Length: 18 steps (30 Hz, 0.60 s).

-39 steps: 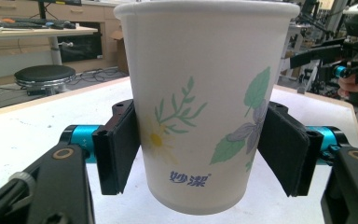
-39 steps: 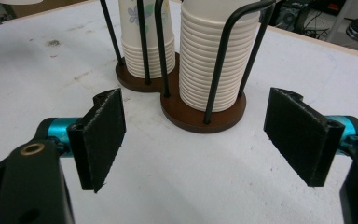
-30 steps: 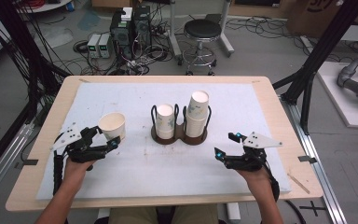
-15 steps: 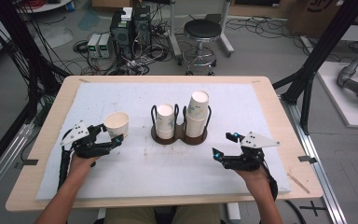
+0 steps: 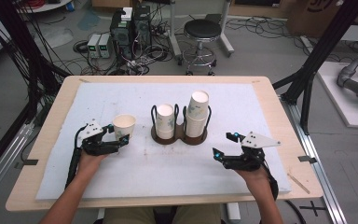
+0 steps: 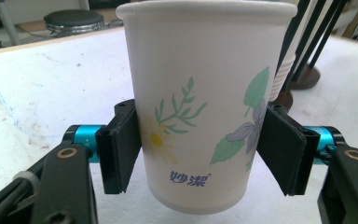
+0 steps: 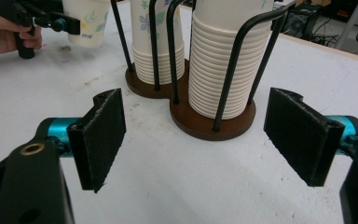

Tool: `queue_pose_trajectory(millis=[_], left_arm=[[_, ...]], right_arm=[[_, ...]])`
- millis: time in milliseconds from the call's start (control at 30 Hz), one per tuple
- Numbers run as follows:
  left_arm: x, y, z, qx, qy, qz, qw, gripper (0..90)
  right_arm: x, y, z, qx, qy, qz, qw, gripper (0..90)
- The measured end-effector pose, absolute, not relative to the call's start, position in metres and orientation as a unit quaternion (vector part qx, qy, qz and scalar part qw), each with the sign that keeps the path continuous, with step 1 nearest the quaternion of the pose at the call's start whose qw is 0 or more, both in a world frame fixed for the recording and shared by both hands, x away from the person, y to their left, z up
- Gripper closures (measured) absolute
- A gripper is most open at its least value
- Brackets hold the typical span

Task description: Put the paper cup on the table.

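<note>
Single white floral-print paper cup [image 6: 205,102] pinched upright in left gripper [image 5: 118,137], jaws just closed further onto it, held left of brown two-slot wire cup holder [image 5: 179,135], well apart. Right gripper [image 5: 225,143] spread, holding nothing, near holder. Cup judged out of stack; setting down left.

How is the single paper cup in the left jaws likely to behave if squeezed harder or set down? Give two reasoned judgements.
The paper cup looks thin-walled and empty, so it is probably very light and may dent if the left gripper, whose jaws have just been closing on its sides, squeezes harder. It tapers to a narrow base beneath a wider rim, so it might tip easily when nudged.
</note>
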<state>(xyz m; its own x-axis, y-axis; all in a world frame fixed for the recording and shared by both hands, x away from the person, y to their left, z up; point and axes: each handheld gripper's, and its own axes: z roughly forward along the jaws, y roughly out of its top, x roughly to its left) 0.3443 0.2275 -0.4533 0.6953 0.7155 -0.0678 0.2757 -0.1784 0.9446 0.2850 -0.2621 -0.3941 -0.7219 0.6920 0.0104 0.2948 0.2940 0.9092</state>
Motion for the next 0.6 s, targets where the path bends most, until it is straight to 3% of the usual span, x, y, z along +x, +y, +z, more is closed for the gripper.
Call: queue_pose_trajectory(millis=[200,600], left_arm=[[0.343,0.218,-0.453,0.777,0.346,0.197,0.488,33.9],[0.332,0.229,-0.454,0.785,0.362,0.180,0.470,34.0]], right_arm=[[0.285,-0.261,-0.395,0.315,0.783,0.500,0.192,21.2],[0.284,-0.261,-0.394,0.312,0.784,0.501,0.192,21.2]])
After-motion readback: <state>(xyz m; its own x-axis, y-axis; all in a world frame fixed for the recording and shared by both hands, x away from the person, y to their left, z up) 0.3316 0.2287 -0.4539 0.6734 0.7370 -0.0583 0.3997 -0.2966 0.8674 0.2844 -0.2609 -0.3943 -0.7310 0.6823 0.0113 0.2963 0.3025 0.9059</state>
